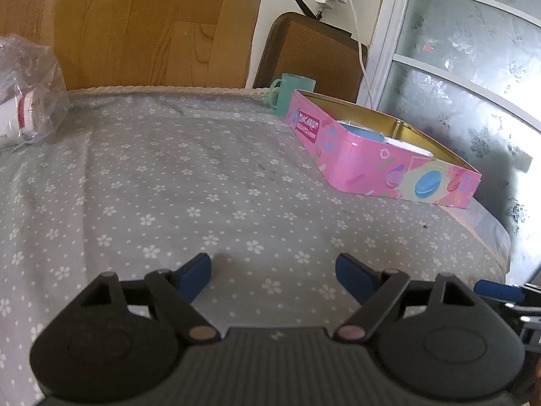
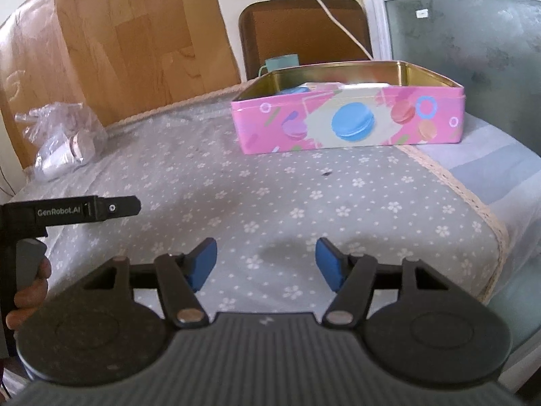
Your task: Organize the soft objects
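While both grippers hover over the cloth, nothing is held.
Tin: pink tin (image 2: 348, 125) at 12 o'clock, open top, blue item inside.
Left gripper (image 1: 274, 275): fingers spread, empty.
Right gripper (image 2: 267, 264): fingers spread, empty.
Bag: plastic bag (image 2: 64, 138) at 10 o'clock.
Cloth: floral tablecloth (image 2: 270, 209).

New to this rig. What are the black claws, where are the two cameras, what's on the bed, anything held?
No robot: a person holds a two-finger gripper in each hand, each with a wide-angle camera looking along its fingers. One picture comes from the left gripper, the other from the right gripper. The left one also shows from the side in the right view. Both are open and hold nothing. On the flowered sheet lie an open pink tin with something blue inside, a clear plastic bag and, behind the tin, a green cup.
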Demonstrator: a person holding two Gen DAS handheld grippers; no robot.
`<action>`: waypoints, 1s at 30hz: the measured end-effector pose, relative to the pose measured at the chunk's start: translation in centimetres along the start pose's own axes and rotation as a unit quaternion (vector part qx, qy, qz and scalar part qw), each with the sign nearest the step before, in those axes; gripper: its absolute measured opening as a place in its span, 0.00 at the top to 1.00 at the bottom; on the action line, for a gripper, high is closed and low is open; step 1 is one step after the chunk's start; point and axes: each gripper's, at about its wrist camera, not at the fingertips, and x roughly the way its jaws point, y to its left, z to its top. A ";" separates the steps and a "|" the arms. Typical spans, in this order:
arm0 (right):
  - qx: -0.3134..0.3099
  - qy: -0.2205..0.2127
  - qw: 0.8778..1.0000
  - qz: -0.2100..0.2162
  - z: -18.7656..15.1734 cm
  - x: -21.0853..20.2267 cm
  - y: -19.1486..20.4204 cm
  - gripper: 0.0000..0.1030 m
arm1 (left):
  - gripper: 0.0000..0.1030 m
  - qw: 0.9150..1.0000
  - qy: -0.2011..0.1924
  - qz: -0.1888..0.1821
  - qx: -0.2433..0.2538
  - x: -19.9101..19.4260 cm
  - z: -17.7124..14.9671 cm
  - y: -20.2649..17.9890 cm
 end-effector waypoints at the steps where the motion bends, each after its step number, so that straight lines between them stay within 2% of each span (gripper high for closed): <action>1: -0.005 -0.001 1.000 -0.001 0.0 0.1 0.3 0.35 | 0.19 1.000 0.000 0.001 0.000 0.0 0.0 0.0; 6: 0.000 0.000 1.000 -0.012 1.1 0.3 1.1 0.35 | 0.19 0.999 0.010 0.028 0.018 0.2 0.3 -0.9; 8: 0.004 -0.006 1.000 -0.019 1.6 -0.2 1.3 0.35 | 0.18 0.999 0.003 0.022 0.023 -0.6 0.8 -1.4; 10: 0.003 -0.014 1.000 -0.025 2.1 -1.1 1.4 0.35 | 0.14 1.000 -0.014 0.014 0.024 -1.8 1.9 -2.0; 12: 0.009 -0.024 0.999 -0.027 2.6 -2.2 1.2 0.34 | 0.04 0.999 -0.027 0.015 0.029 -2.9 3.0 -2.8; 14: 0.014 -0.033 0.999 -0.032 3.0 -3.3 1.0 0.29 | 0.00 0.999 -0.039 0.013 0.035 -3.9 3.9 -3.7; 16: 0.018 -0.037 0.998 -0.038 3.4 -4.1 0.7 0.17 | 0.00 0.998 -0.040 0.016 0.043 -4.6 4.6 -4.7; 21: 0.036 -0.049 0.997 -0.043 4.4 -5.4 -0.3 0.05 | 0.00 0.998 -0.032 0.022 0.045 -5.3 5.5 -6.5; 26: 0.039 -0.067 0.996 -0.046 4.6 -6.4 -1.2 0.00 | 0.00 0.995 -0.031 0.060 0.074 -5.1 6.0 -8.7; 30: 0.034 -0.065 0.996 -0.049 4.2 -6.4 -1.8 0.00 | 0.00 0.995 -0.033 0.061 0.075 -4.9 6.0 -9.8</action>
